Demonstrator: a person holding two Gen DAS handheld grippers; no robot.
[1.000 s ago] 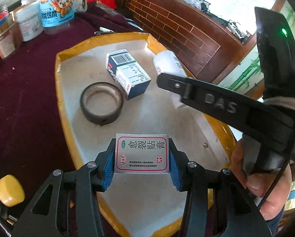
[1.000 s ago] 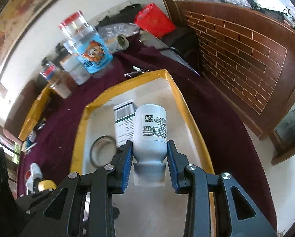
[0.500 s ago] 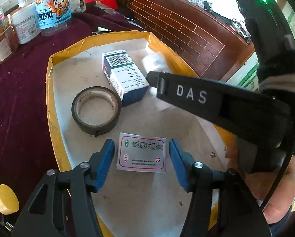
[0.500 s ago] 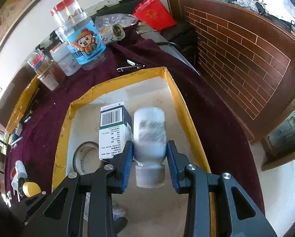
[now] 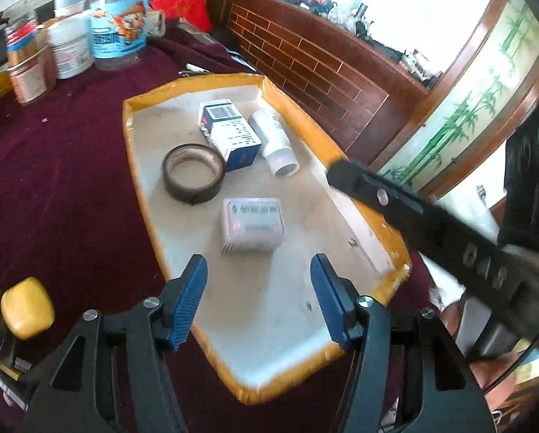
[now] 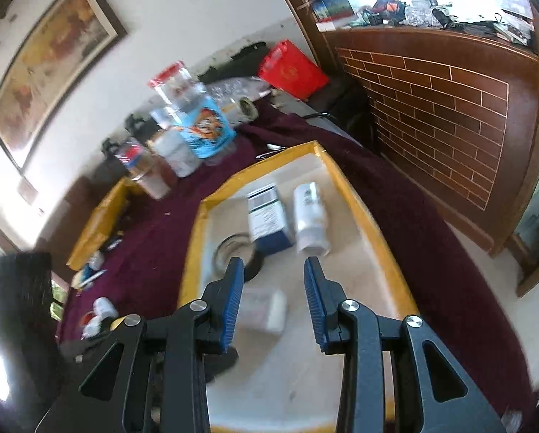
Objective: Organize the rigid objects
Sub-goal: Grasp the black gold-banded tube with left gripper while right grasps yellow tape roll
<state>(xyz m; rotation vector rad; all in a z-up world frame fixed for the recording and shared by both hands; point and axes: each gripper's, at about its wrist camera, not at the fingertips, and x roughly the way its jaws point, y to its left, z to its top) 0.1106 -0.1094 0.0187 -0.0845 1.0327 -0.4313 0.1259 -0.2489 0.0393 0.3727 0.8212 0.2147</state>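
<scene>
A yellow-rimmed tray (image 5: 129, 126) (image 6: 194, 245) on maroon cloth holds a dark tape roll (image 5: 191, 193) (image 6: 252, 270), a blue-and-white box (image 5: 229, 133) (image 6: 267, 220), a white bottle (image 5: 274, 140) (image 6: 311, 216) lying on its side beside that box, and a small flat pink-and-white box (image 5: 253, 223) (image 6: 265, 310). My left gripper (image 5: 257, 267) hangs open just short of the flat box, holding nothing. My right gripper (image 6: 273, 265) is drawn back above the tray, its jaws apart with nothing between them. Its black body (image 5: 431, 223) crosses the right of the left wrist view.
Plastic jars (image 5: 117, 36) (image 6: 197, 122) and a red bag (image 5: 182, 3) stand at the table's back. A yellow-capped item (image 5: 27, 306) lies left of the tray. A second yellow tray (image 6: 96, 223) sits further left. A brick-patterned wooden wall (image 5: 323, 72) runs along the right.
The left gripper opened, left the flat box on the tray and pulled back. The right gripper laid the white bottle beside the blue-and-white box and drew away from it.
</scene>
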